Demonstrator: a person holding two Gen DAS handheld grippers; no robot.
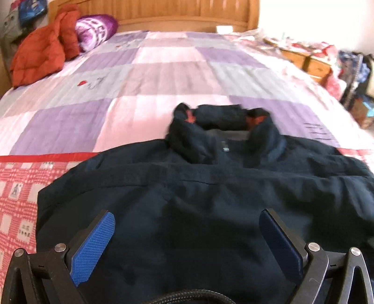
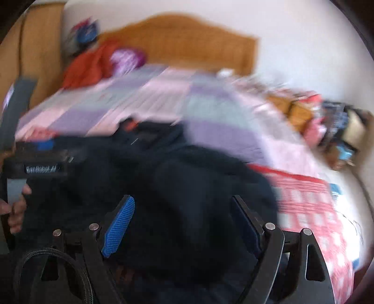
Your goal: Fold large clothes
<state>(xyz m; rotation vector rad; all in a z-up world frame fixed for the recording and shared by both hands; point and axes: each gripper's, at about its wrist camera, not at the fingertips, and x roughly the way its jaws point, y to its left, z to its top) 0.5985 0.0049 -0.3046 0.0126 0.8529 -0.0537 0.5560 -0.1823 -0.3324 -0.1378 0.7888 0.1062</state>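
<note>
A large dark navy jacket (image 1: 210, 187) lies on the bed, its collar with orange lining (image 1: 222, 121) at the far end. My left gripper (image 1: 187, 217) is open, its blue pads just above the jacket's near part, holding nothing. In the blurred right wrist view the same jacket (image 2: 175, 182) lies bunched below my right gripper (image 2: 183, 205), which is open and empty. The left gripper's body (image 2: 35, 163) and the hand holding it show at the left edge of that view.
The bed has a purple and pink checked quilt (image 1: 163, 70) and a red patterned cover (image 1: 21, 191) at the near edge. An orange-red jacket (image 1: 42, 49) and a purple pillow (image 1: 95, 28) lie by the wooden headboard (image 1: 163, 14). Cluttered wooden drawers (image 1: 311, 60) stand right of the bed.
</note>
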